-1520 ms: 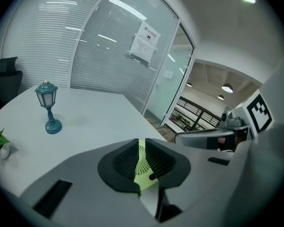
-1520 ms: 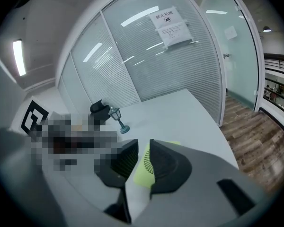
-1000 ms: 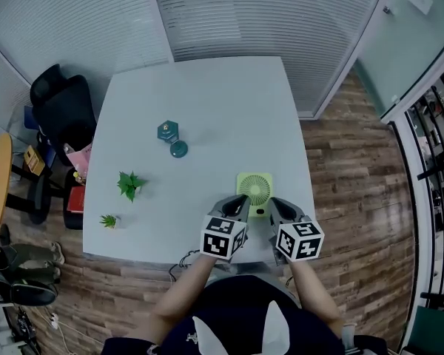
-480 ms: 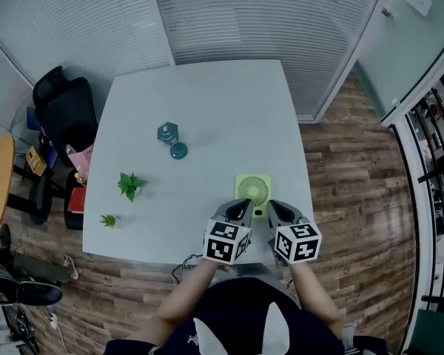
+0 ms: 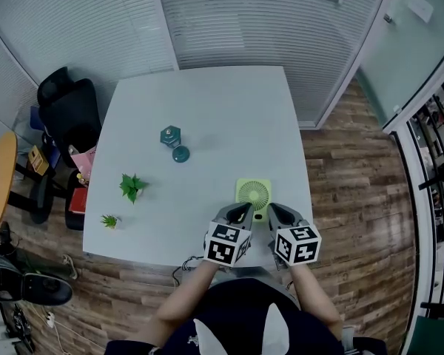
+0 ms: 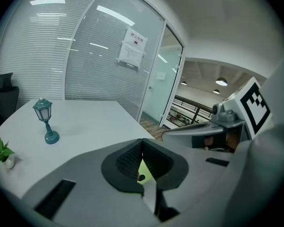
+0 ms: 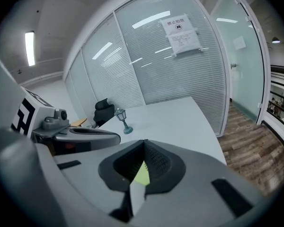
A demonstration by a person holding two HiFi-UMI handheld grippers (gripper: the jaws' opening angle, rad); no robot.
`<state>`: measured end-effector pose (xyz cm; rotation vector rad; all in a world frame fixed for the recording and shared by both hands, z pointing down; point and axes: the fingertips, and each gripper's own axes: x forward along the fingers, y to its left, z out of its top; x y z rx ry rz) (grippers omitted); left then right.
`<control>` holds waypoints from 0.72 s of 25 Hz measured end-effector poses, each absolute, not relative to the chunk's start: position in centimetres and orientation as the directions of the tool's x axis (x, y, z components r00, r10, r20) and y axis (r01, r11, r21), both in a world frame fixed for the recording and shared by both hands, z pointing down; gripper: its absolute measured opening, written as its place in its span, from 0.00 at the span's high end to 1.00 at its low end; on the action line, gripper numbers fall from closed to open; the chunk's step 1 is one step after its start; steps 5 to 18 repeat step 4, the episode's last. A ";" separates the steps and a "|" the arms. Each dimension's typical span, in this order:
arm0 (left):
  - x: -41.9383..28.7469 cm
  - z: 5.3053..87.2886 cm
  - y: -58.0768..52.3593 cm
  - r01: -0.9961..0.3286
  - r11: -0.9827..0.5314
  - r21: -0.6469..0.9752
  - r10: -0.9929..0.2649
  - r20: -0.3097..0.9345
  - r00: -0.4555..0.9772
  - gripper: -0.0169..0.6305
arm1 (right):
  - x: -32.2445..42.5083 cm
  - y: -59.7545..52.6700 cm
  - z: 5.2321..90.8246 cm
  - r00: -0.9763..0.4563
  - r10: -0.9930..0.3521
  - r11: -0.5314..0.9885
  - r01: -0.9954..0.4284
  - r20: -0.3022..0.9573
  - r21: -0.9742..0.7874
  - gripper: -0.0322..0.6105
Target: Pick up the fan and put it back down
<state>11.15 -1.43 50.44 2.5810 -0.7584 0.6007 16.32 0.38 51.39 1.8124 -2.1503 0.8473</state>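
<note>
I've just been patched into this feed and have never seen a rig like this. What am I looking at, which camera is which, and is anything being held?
There is no robot here. A person holds a two-jaw gripper in each hand, and the marker cubes are part of the grippers. The wide picture comes from a camera on the person's head, looking down. The other two cameras ride on the left gripper and the right gripper, looking along their jaws. On the white table stand a green fan, a teal lantern, a larger plant and a smaller plant. Both grippers are shut and grip nothing. The fan stands just beyond their tips.
</note>
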 end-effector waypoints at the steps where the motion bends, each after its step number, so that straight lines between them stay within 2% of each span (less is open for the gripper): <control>1: 11.1 50.5 -1.4 -0.578 -0.782 0.232 -0.414 0.499 0.761 0.94 | 16.3 0.3 51.4 -0.227 -0.835 0.082 -0.952 0.502 -0.293 0.95; 18: 11.0 50.7 -1.5 -0.576 -0.785 0.226 -0.412 0.504 0.759 0.94 | 16.2 0.2 51.5 -0.230 -0.833 0.082 -0.951 0.503 -0.299 0.95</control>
